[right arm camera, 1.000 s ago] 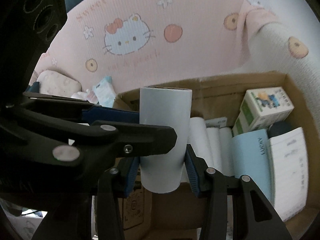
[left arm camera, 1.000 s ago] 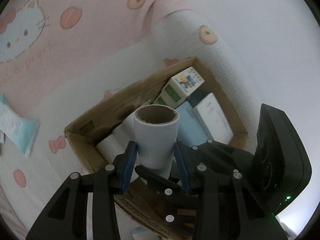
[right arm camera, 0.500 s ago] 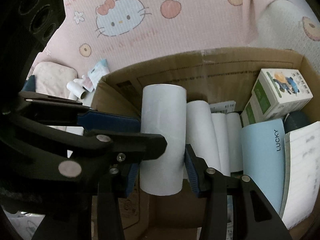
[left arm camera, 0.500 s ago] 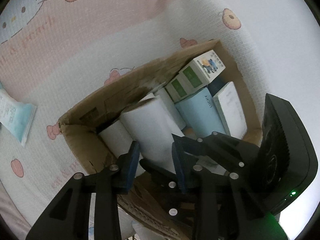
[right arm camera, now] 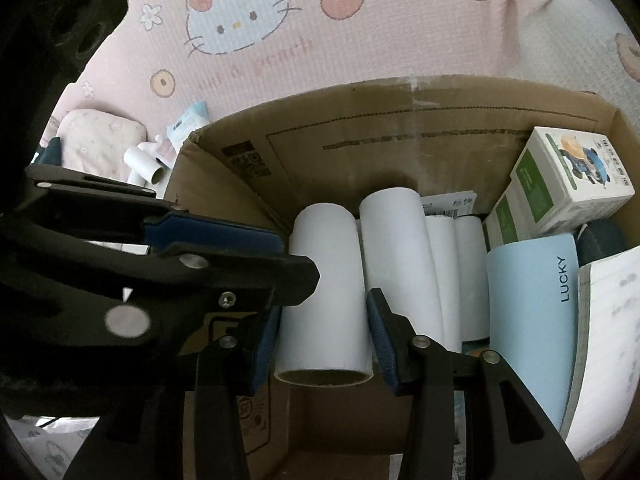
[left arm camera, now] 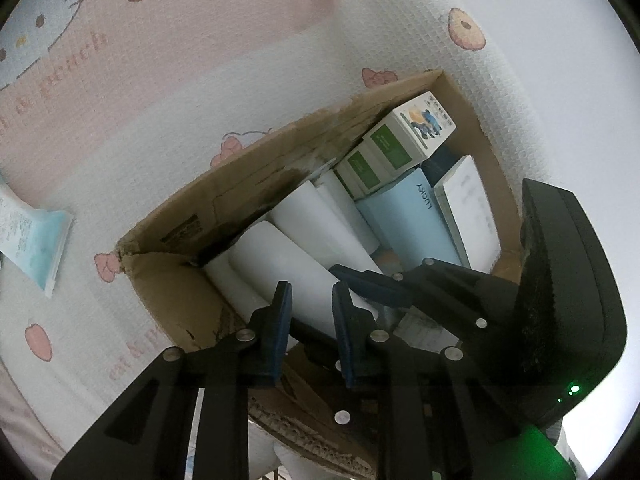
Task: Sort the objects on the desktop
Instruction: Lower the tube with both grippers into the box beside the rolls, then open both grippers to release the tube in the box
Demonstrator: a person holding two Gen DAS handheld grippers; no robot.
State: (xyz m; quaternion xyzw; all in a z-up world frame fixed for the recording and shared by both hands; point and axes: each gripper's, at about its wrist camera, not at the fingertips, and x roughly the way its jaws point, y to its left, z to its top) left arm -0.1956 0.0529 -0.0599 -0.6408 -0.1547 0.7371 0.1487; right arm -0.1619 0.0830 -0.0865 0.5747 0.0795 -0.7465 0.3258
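I have lowered the roll (right arm camera: 324, 300) into the box (right arm camera: 400, 120). My right gripper (right arm camera: 322, 326) clasps its near end; my left gripper (left arm camera: 310, 316), jaws just closing, seems empty. Light, crushable; hold gently mid-body.

Left gripper (left arm camera: 310, 312) at six o'clock, jaws just been closing, narrow gap, white roll (left arm camera: 288, 264) seen between blue pads, grip unclear. Cardboard box (left arm camera: 240, 200) centre. More rolls inside, green-and-white cartons (left arm camera: 400, 140) at one o'clock, blue booklet (left arm camera: 412, 220). Right gripper (left arm camera: 400, 288) crossing in from four o'clock.

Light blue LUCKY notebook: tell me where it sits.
In the cardboard box, right side of the right wrist view: light blue LUCKY notebook between white rolls and a white pad.
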